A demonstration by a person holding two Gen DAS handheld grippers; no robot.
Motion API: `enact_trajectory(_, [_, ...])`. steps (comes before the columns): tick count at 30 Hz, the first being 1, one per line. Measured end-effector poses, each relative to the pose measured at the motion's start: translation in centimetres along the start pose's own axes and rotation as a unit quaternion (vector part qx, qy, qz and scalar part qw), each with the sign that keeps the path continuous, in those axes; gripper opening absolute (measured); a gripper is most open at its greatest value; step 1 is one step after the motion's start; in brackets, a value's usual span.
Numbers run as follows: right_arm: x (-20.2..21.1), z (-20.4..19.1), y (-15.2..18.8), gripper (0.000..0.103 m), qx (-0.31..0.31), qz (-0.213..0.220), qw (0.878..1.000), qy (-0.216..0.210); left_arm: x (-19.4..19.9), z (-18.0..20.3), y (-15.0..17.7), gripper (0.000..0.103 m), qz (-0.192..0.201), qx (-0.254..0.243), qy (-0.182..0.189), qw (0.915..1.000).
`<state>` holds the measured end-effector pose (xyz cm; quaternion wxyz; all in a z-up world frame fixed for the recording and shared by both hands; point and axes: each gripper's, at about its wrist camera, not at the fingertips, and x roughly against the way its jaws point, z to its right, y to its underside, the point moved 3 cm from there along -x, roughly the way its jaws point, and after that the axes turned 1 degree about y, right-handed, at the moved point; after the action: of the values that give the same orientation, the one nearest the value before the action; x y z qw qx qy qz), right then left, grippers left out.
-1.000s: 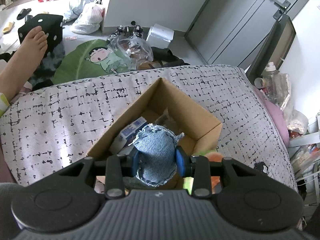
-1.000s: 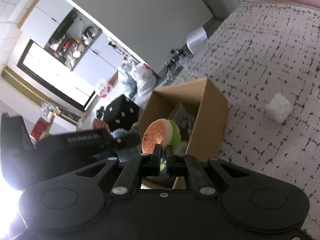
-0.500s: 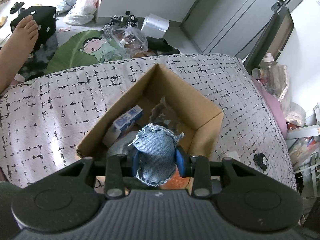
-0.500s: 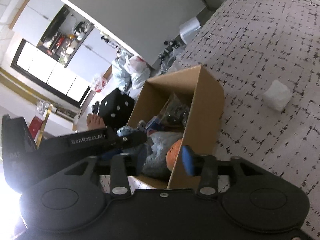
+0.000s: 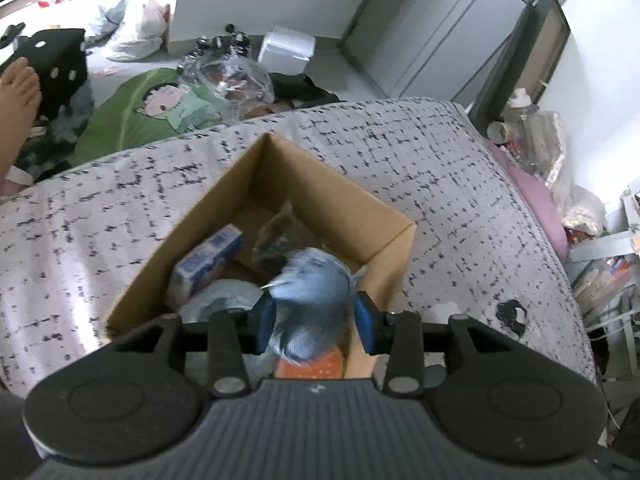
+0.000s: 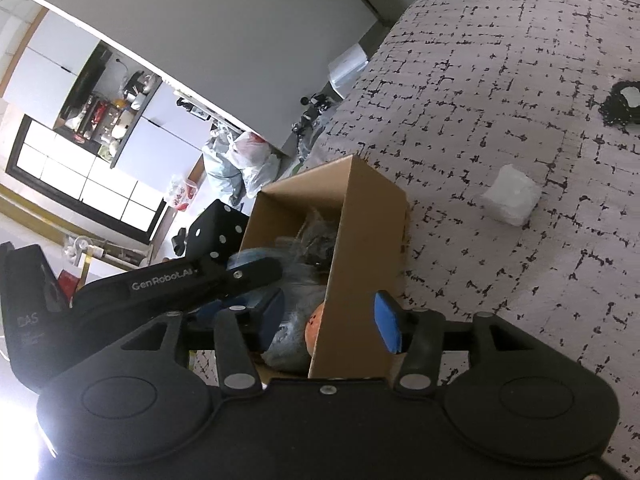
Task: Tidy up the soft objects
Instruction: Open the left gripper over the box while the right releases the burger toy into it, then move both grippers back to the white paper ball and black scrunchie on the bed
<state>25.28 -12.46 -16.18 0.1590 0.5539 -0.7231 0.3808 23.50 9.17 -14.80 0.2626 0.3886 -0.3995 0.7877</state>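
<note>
The burger toy has dropped from the right gripper into the box, jaws now apart and empty, while the left gripper, jaws just opening, frees the soft, light denim piece over it.

Bedroom clutter around a bed with a grid-patterned cover

The bed wears a pale cover crossed with broken black lines. On the floor beyond it lie a green leaf-shaped cushion with a cartoon child, a crumpled clear plastic bag, a white box and white plastic bags. A black dice-shaped cushion with white dots sits at the left, with a bare foot beside it. Grey wardrobe doors fill the far wall. A clear bottle with a white cap stands at the right of the bed. The right wrist view shows a bright gridded window and shelves crowded with small items.
</note>
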Motion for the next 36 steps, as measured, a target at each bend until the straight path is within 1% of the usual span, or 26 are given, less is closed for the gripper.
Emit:
enact_trajectory(1, [0.1, 0.0, -0.1, 0.051, 0.000, 0.001, 1.000, -0.002, -0.2, 0.1, 0.0, 0.049, -0.002, 0.001, 0.004, 1.0000])
enact_trajectory(3, [0.2, -0.1, -0.3, 0.052, 0.001, 0.003, 1.000, -0.003, -0.4, 0.4, 0.0, 0.056, -0.004, 0.000, 0.000, 1.0000])
enact_trajectory(9, [0.7, 0.2, -0.8, 0.055, -0.002, 0.010, 1.000, -0.001, -0.5, 0.7, 0.3, 0.057, -0.004, -0.008, -0.012, 0.9999])
enact_trajectory(14, [1.3, 0.9, -1.5, 0.059, -0.003, 0.024, 1.000, 0.020, -0.6, 1.0, 0.6, 0.057, -0.004, -0.017, -0.021, 0.9996])
enact_trajectory(17, [2.1, 1.4, -1.8, 0.064, -0.004, 0.036, 0.999, 0.032, -0.5, 1.5, 0.9, 0.058, -0.006, -0.021, -0.027, 0.9994])
enact_trajectory(18, [2.5, 1.5, -1.9, 0.067, -0.003, 0.041, 0.998, 0.036, -0.4, 1.7, 0.9, 0.059, -0.005, -0.024, -0.028, 0.9993])
enact_trajectory(22, [3.7, 2.0, -2.4, 0.076, -0.002, 0.061, 0.997, 0.049, 0.3, 2.8, 1.2, 0.069, 0.008, -0.035, -0.032, 0.9988])
enact_trajectory(27, [4.8, 2.7, -2.9, 0.078, 0.006, 0.072, 0.995, 0.064, 1.2, 4.3, 1.6, 0.073, 0.018, -0.055, -0.034, 0.9977])
enact_trajectory(28, [5.1, 2.8, -3.0, 0.080, 0.009, 0.073, 0.995, 0.067, 1.4, 4.6, 1.6, 0.073, 0.019, -0.057, -0.035, 0.9976])
enact_trajectory(32, [6.7, 3.1, -3.7, 0.083, 0.024, 0.080, 0.994, 0.070, 1.9, 5.8, 1.7, 0.074, 0.027, -0.065, -0.034, 0.9969])
enact_trajectory(34, [7.6, 3.4, -4.1, 0.091, 0.025, 0.090, 0.993, 0.074, 2.1, 6.4, 1.9, 0.077, 0.030, -0.071, -0.034, 0.9965])
enact_trajectory(36, [8.5, 3.8, -4.6, 0.092, 0.025, 0.103, 0.991, 0.077, 2.4, 7.1, 2.0, 0.078, 0.034, -0.078, -0.033, 0.9958])
